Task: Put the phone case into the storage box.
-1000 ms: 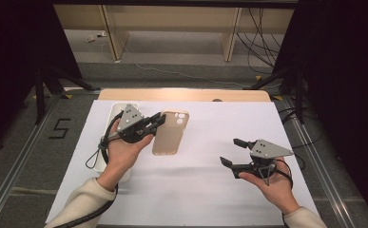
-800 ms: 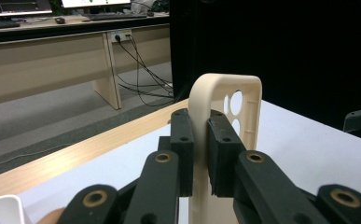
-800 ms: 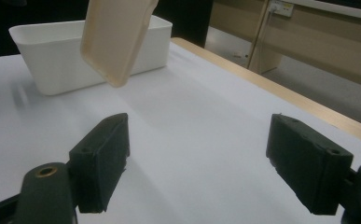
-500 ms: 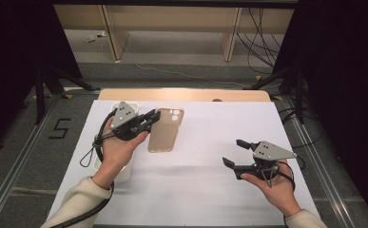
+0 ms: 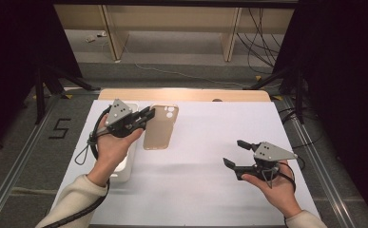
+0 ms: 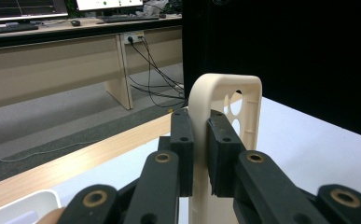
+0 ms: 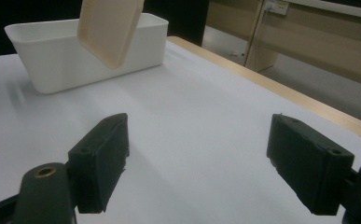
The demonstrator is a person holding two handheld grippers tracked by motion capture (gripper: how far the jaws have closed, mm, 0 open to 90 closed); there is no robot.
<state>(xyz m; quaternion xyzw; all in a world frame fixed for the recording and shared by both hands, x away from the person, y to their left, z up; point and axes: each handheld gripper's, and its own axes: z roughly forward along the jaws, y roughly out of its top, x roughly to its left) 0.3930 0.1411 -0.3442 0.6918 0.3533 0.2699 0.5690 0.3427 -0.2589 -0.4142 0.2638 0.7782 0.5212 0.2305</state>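
Beige phone case (image 6: pixel 225 100) edge clamped, left tongs (image 6: pixel 200 140)

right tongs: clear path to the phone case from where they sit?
Probably yes. The right tongs stand open over bare white table, nothing between them and the beige phone case. But the left tongs are clamped on its edge, holding it lifted beside the white bin.

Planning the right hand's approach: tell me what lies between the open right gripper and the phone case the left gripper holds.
Nothing: in the high view, bare white table separates the right gripper from the phone case clamped in the left gripper.
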